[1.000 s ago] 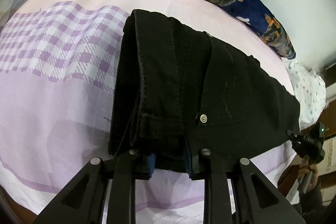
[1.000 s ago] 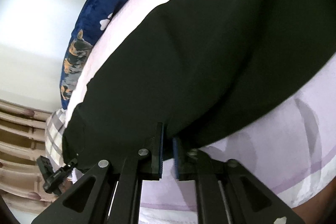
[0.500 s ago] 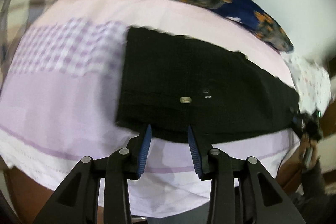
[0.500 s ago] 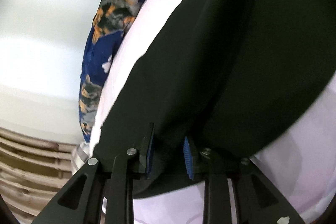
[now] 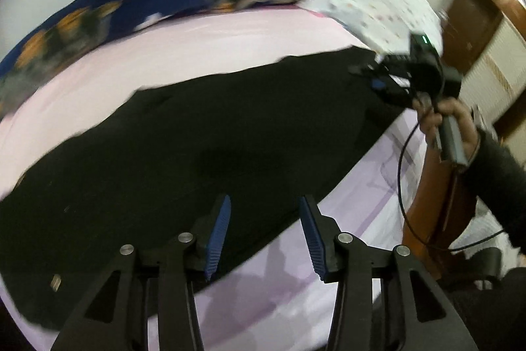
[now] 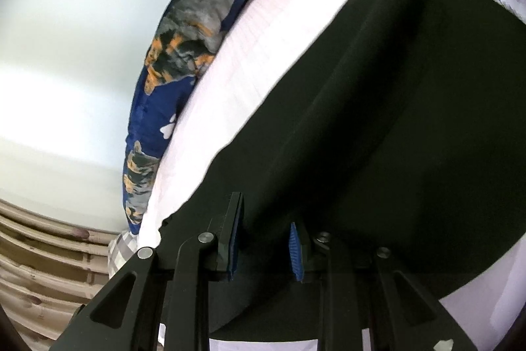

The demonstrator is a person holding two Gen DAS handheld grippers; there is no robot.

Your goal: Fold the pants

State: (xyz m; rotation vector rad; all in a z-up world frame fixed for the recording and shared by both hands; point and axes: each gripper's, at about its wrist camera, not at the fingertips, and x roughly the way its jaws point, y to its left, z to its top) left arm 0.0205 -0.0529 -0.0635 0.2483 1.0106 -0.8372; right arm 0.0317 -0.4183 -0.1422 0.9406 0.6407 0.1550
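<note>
Black pants (image 5: pixel 203 153) lie folded lengthwise on bed (image 5: pixel 230 38), cross-fold left; left claw (image 5: pixel 263 232) opening, empty; right claw (image 6: pixel 263 239) part-open, grip unclear.

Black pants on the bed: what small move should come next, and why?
Probably bring the left gripper, jaws opening and empty, down onto the near edge of the pants for the next fold. They lie flat on the sheet, and the right gripper looks released.

My right gripper (image 6: pixel 263 239) sits over the black pants (image 6: pixel 378 120), jaws parted. They lie on my pink sheet (image 6: pixel 263 38), beside a blue blanket (image 6: pixel 184 55).
</note>
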